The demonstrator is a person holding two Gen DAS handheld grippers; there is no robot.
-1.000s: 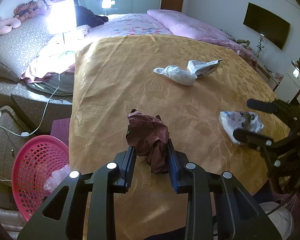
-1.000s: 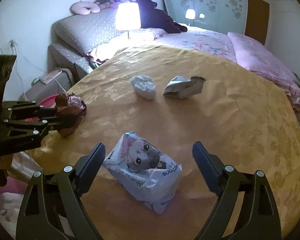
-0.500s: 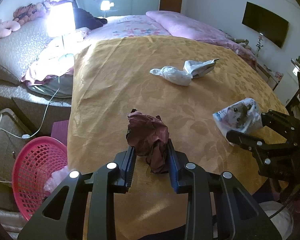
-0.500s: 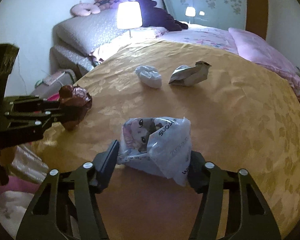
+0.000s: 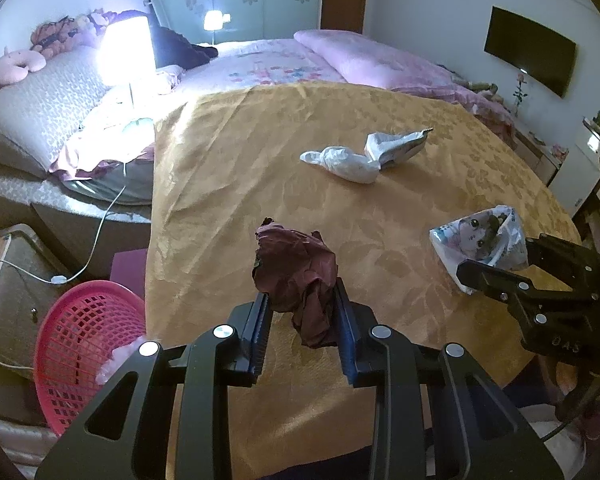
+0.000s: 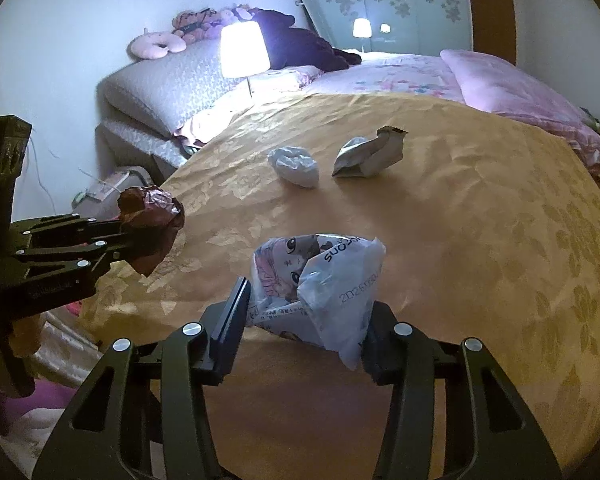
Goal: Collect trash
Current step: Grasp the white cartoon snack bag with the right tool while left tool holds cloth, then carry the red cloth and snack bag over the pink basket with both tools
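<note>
My left gripper [image 5: 302, 300] is shut on a crumpled dark red wrapper [image 5: 296, 268] and holds it just above the near edge of the golden bedspread [image 5: 260, 160]. The right wrist view shows that wrapper [image 6: 152, 216] at the left. My right gripper [image 6: 308, 300] is closing on a white plastic bag with a cartoon print [image 6: 320, 264]. Both pads press on the bag, which is bunched upward between them. From the left wrist view the right gripper [image 5: 496, 256] and its bag [image 5: 476, 232] sit at the right edge of the bed.
Farther up the bedspread lie a crumpled white bag [image 5: 344, 162] and a torn silver packet [image 5: 396, 146], side by side. A pink mesh basket [image 5: 84, 344] stands on the floor left of the bed. A lit lamp [image 5: 130, 52] glows by the pillows.
The right jaws went from wide open around the flat printed bag to squeezing it, and the bag crumpled upward. The left gripper kept still with the red wrapper.
</note>
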